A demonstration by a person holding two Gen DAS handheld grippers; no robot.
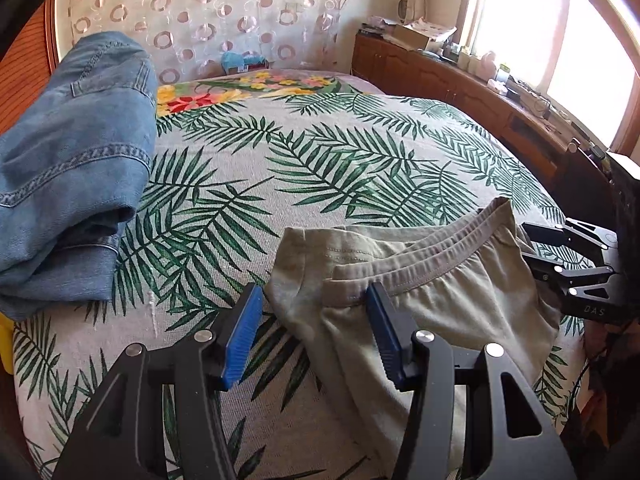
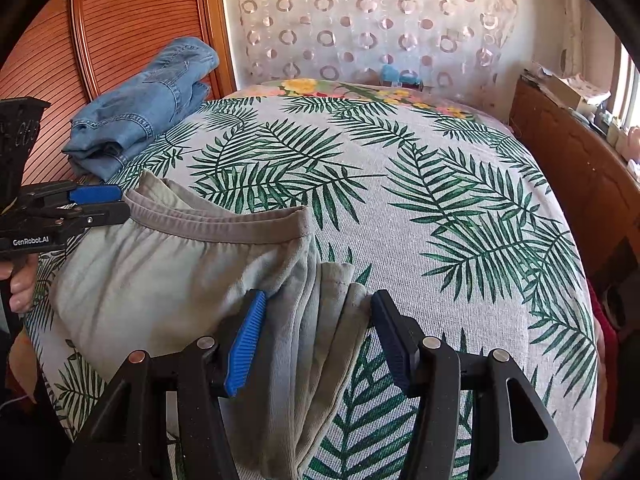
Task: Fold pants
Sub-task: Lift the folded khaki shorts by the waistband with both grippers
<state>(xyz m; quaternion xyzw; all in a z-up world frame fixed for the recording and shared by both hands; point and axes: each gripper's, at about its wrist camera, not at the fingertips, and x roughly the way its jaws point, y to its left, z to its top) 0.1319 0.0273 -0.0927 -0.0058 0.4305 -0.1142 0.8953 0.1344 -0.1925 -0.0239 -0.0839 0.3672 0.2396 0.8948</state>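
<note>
Khaki pants (image 1: 432, 304) on bed, left hand-held gripper (image 1: 316, 336) spread wide, right hand-held gripper (image 2: 318, 340) likewise.

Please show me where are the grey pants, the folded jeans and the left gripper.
grey pants (image 2: 160, 280), right wrist view, on the flat fabric below the waistband.
folded jeans (image 1: 72, 152), left wrist view, on the top layer.
left gripper (image 1: 316, 336), left wrist view, between its blue fingertips.

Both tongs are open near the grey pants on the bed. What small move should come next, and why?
Probably close both tongs on the cloth. The left tongs stand open around one end of the grey pants, near the waistband. The right tongs stand open around the folded edge on the other side. Neither grips anything, so no fold can begin until they close.
</note>
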